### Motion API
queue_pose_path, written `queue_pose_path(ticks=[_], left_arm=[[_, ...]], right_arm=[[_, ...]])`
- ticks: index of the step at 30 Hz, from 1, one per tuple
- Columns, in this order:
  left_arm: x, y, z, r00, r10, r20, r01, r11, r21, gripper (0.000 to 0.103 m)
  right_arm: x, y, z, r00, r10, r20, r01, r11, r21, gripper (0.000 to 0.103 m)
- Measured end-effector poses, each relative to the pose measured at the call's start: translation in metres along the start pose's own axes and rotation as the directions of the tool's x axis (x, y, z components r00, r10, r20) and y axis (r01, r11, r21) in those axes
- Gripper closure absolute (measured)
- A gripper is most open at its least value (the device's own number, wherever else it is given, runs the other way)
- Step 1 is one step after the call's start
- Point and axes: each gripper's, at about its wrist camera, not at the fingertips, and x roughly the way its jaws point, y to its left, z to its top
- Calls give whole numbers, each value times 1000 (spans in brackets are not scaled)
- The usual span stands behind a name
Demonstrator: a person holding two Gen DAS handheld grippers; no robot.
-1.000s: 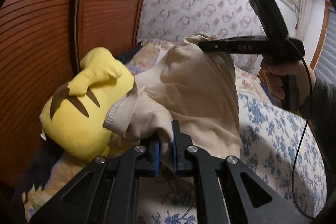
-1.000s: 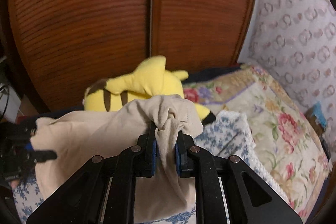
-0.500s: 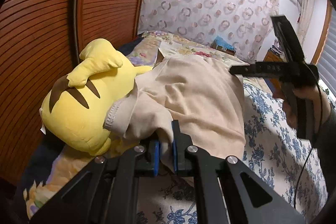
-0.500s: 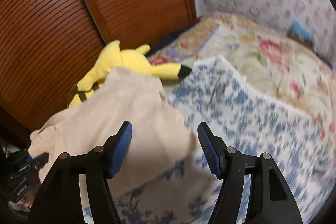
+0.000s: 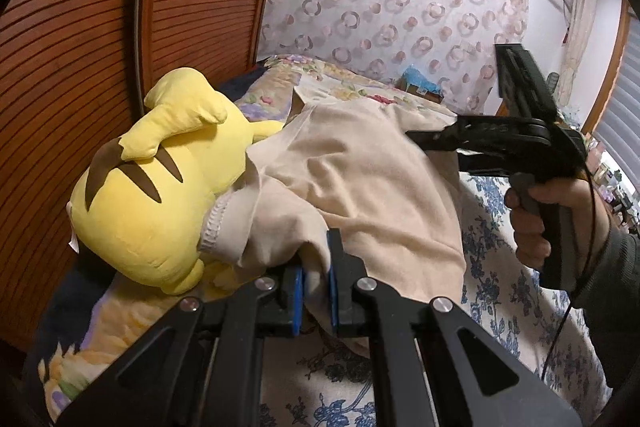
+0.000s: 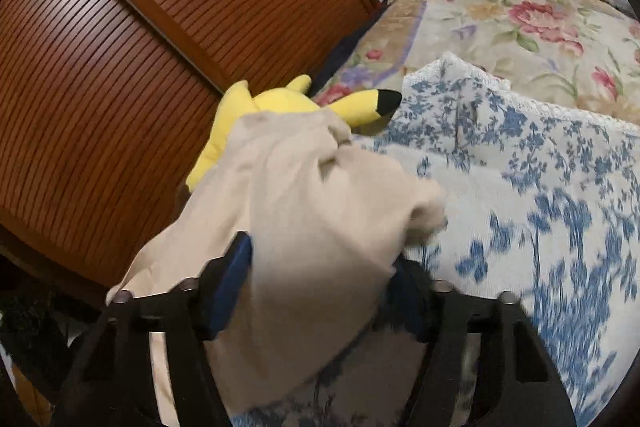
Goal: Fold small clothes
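1. Wooden slatted doors (image 5: 80,67) behind, blue floral bedspread (image 6: 540,187) under my tongs.
2. L gripper (image 5: 316,291) clamped on beige garment (image 5: 360,187) edge, yellow plush (image 5: 152,195) just to its left.
3. R gripper (image 6: 320,279) closing w/ garment bunched between; pads prob. not pressing yet, view blurry.

Blk claws (image 5: 316,291), blue pads, grey sleeve (image 5: 612,291).

The cloth (image 6: 304,211) covers most of the plush (image 6: 280,103) in the right wrist view and hides the right gripper's (image 6: 320,267) far pad, so whether the closing jaws press it cannot be told. The blue-flowered bedspread (image 6: 560,227) blurs near the lens. In the left view, the sleeve (image 5: 616,291) is cut off by the edge.
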Motion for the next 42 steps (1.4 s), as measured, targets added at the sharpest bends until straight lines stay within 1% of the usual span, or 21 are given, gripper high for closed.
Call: queue_pose_path(ticks=[1, 3, 7, 9, 11, 13, 14, 15, 16, 17, 18, 23, 25, 28, 30, 32, 33, 37, 39, 40, 42], left_arm=[[-1, 0, 1, 1000, -1, 11, 1, 1000, -6, 97], [-1, -2, 5, 1000, -6, 20, 6, 1000, -18, 97], [7, -11, 14, 1000, 3, 29, -3, 1000, -3, 97], [13, -15, 19, 999, 29, 37, -30, 999, 13, 97], [21, -13, 21, 999, 36, 21, -36, 999, 6, 97], [25, -10, 21, 1000, 26, -2, -26, 1000, -7, 95], [24, -10, 20, 1000, 27, -11, -27, 1000, -4, 94], [22, -10, 18, 1000, 28, -11, -28, 1000, 3, 93], [19, -10, 16, 1000, 24, -10, -24, 1000, 12, 92], [15, -11, 15, 1000, 22, -8, -22, 999, 24, 90], [10, -12, 13, 1000, 30, -4, -30, 999, 37, 88], [-16, -25, 9, 998, 39, 45, -44, 993, 109, 80], [-26, -33, 8, 997, 35, 63, -44, 990, 138, 77], [-41, -49, 8, 995, 13, 97, -29, 986, 164, 73], [-51, -61, 7, 994, -8, 113, -13, 983, 185, 71], [-59, -73, 6, 992, -25, 123, 0, 979, 203, 70], [-62, -78, 5, 991, -35, 126, 8, 978, 209, 70], [-77, -104, 2, 987, -67, 145, 28, 967, 254, 69], [-83, -119, 0, 985, -78, 151, 34, 961, 274, 69], [-86, -127, -1, 985, -85, 152, 39, 958, 286, 69], [-91, -139, -4, 983, -96, 154, 47, 954, 297, 69]], right_arm=[[2, 3, 3, 1000, 0, -5, 0, 1000, -25, 76], [0, 13, 10, 1000, -21, 22, 23, 995, -93, 82], [-2, 21, 36, 997, -43, 71, 53, 988, -145, 84], [-1, 27, 48, 990, -98, 103, 116, 975, -192, 85], [5, 27, 52, 985, -140, 101, 158, 965, -209, 84], [11, 24, 51, 982, -174, 69, 185, 959, -214, 81], [12, 23, 48, 980, -189, 65, 199, 954, -223, 75], [11, 22, 44, 975, -210, 69, 220, 947, -233, 66], [8, 20, 40, 971, -225, 79, 237, 942, -238, 62], [4, 19, 38, 968, -233, 87, 248, 939, -239, 55], [-1, 17, 34, 965, -245, 96, 261, 935, -240, 52], [-51, 17, -1, 943, -280, 182, 321, 911, -261, 47], [-75, 20, -20, 930, -297, 217, 349, 900, -263, 47], [-115, 26, -56, 918, -293, 266, 360, 898, -252, 45], [-137, 30, -75, 909, -294, 294, 368, 899, -238, 39], [-163, 34, -99, 894, -304, 329, 385, 897, -216, 33], [-173, 36, -107, 885, -312, 344, 395, 896, -204, 31], [-216, 38, -147, 847, -351, 398, 429, 895, -124, 30], [-236, 37, -165, 818, -379, 434, 452, 889, -76, 30], [-247, 37, -177, 794, -403, 455, 475, 879, -49, 30], [-263, 38, -191, 770, -424, 477, 490, 872, -16, 30]])
